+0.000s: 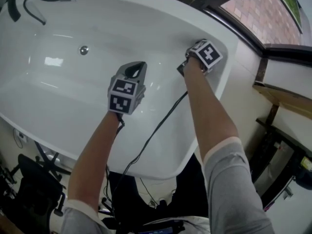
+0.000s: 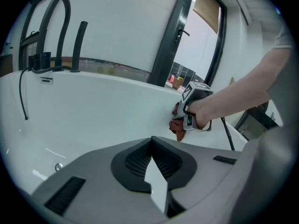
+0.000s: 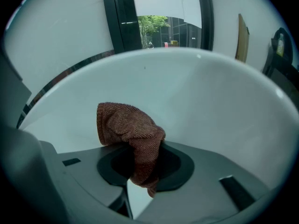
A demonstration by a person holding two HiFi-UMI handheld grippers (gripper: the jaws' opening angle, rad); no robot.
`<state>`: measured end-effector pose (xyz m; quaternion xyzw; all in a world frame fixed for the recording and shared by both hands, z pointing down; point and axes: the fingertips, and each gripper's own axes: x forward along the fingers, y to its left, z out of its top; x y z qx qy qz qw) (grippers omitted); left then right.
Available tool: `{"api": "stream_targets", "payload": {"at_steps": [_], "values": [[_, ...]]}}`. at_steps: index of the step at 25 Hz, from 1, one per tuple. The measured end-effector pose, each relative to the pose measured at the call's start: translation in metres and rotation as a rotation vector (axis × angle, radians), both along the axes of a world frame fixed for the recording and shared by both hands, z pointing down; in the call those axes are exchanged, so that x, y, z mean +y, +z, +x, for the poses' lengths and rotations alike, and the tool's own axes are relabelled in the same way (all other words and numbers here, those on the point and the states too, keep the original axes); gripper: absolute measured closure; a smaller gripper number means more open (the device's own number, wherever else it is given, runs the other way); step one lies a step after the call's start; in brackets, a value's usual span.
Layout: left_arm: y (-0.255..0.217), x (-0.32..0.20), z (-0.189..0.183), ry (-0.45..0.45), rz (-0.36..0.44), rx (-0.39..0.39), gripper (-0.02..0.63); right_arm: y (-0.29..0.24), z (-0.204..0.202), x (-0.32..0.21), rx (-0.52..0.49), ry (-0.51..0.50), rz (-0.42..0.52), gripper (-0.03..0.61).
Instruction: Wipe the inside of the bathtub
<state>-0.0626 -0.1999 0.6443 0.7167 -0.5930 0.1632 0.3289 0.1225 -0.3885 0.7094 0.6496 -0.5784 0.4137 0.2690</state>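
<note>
- left gripper [image 1: 133,72] over the white bathtub [image 1: 53,99] basin, jaws together, nothing between them
- right gripper [image 3: 140,149] clamped on a red-brown cloth [image 3: 132,127], cloth at the tub's curved end wall
- drain [image 1: 84,49] in the tub floor
- black faucet [image 2: 52,17] on the tub's far rim
- dark-framed window [image 3: 117,17] past the tub

In the bathtub [image 1: 58,96], left tool [image 1: 133,73] sits left of right tool [image 1: 186,65] and cloth [image 3: 133,129].
</note>
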Motion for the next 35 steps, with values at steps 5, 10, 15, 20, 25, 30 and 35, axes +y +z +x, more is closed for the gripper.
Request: {"api": "stream_targets", "payload": {"at_steps": [5, 10, 15, 20, 25, 30, 35], "values": [[-0.029, 0.014, 0.007, -0.004, 0.012, -0.006, 0.606, -0.038, 0.015, -0.006, 0.006, 0.002, 0.030, 0.482], [-0.055, 0.028, 0.006, -0.014, 0.011, -0.021, 0.606, -0.070, 0.025, -0.010, 0.016, -0.021, 0.059, 0.482], [-0.089, 0.049, 0.009, -0.030, 0.002, -0.033, 0.606, -0.109, 0.037, -0.011, 0.003, -0.026, 0.090, 0.480], [-0.113, 0.079, -0.003, -0.066, -0.004, -0.020, 0.606, -0.162, 0.046, -0.010, 0.110, -0.126, 0.203, 0.479], [-0.160, 0.110, -0.009, -0.107, 0.018, 0.005, 0.606, -0.230, 0.029, 0.035, 0.075, -0.284, 0.292, 0.479], [-0.215, 0.145, -0.028, -0.113, 0.076, 0.012, 0.606, -0.292, 0.023, 0.099, 0.007, -0.345, 0.371, 0.477], [-0.275, 0.184, -0.050, -0.099, 0.134, 0.018, 0.606, -0.365, 0.031, 0.170, -0.053, -0.390, 0.459, 0.477]]}}
